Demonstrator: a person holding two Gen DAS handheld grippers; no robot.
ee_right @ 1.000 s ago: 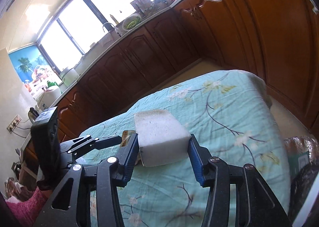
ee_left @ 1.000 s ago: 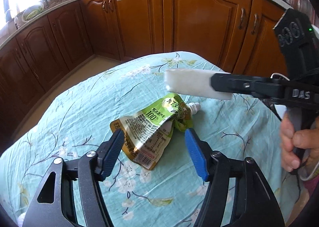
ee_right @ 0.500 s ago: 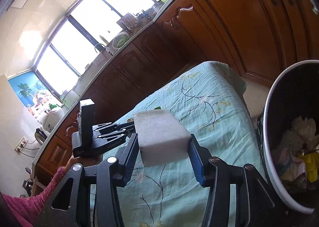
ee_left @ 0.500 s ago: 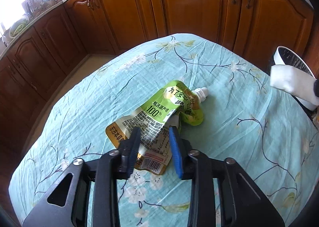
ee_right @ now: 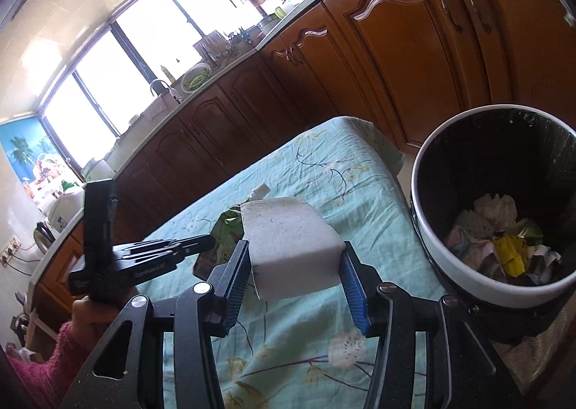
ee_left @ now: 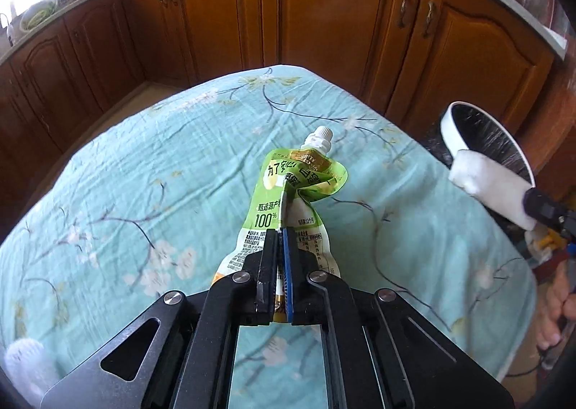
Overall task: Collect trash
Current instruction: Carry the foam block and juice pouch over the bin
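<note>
We see the left gripper (ee_left: pixel 280 233) clamped on the near end of the green pouch (ee_left: pixel 288 200) — right gripper (ee_right: pixel 295 258) clamping the white foam block (ee_right: pixel 288 240), trash bin (ee_right: pixel 424 229) to its right.

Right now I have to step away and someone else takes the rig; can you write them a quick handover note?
Left claw: jaws have just closed, shut on the green drink pouch, which still lies on the flowered tablecloth.
Right claw: shut on the white foam block, held short of the trash bin, over the cloth.
Done: both pieces gripped; bin already holds crumpled trash.
Left: carry the block over the bin and release, then lift the pouch and bin it too.
</note>
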